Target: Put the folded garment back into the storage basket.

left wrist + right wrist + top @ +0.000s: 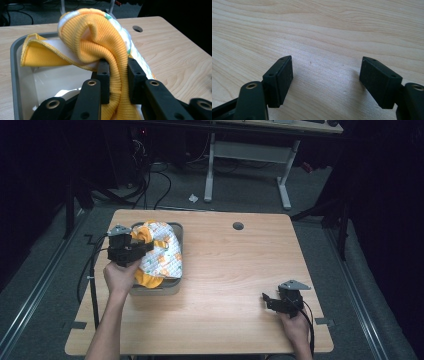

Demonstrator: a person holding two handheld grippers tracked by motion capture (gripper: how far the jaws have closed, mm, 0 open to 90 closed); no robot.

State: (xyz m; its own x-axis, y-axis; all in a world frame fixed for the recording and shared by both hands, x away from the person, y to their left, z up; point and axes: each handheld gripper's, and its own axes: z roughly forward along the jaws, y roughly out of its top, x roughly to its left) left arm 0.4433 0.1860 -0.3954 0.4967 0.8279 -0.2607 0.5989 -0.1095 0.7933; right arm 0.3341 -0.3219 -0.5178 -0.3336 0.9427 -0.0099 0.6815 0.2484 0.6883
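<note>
The yellow cloth (pixel 100 37) with white printed patches is bunched up and sits in the grey bin (pixel 176 232) at the left side of the wooden table (pixel 240 270). The left gripper (pixel 116 72) pinches a thick yellow fold of it tight between its two jaws, above the bin. The right gripper (pixel 325 80) rests low near the table's front right edge, jaws wide apart, holding nothing.
</note>
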